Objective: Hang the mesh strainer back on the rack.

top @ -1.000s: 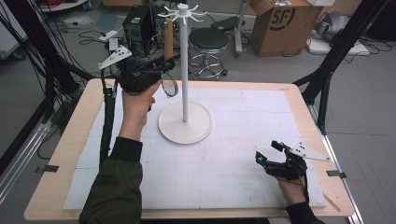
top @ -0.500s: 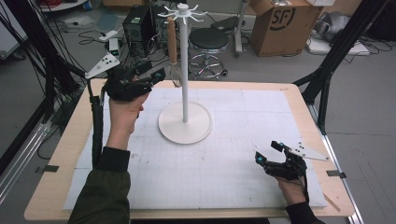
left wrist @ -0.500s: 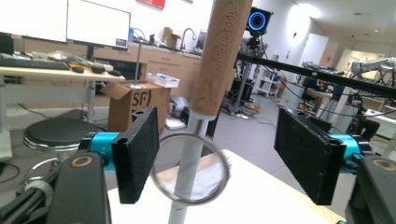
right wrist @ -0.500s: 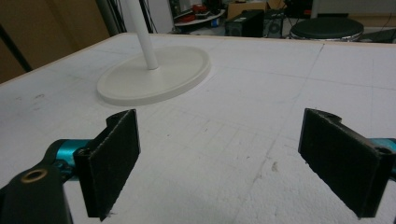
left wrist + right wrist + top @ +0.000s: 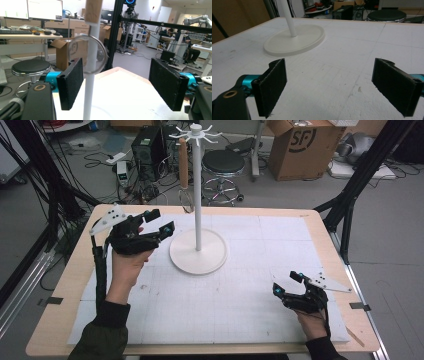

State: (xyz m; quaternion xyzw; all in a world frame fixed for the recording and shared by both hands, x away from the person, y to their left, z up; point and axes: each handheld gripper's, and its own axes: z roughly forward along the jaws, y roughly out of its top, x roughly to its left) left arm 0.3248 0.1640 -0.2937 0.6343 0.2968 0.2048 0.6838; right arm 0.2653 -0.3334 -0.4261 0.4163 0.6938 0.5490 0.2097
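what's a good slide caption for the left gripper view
Open left gripper, nothing between its jaws, facing the white stand where a wooden-handled utensil hangs.

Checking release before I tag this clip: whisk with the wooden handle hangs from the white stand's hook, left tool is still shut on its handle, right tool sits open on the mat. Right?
Not quite. The left tool is open, jaws just opened wide, nothing between them, as the left gripper view shows. The whisk hangs free from the white stand; the right tool is open.
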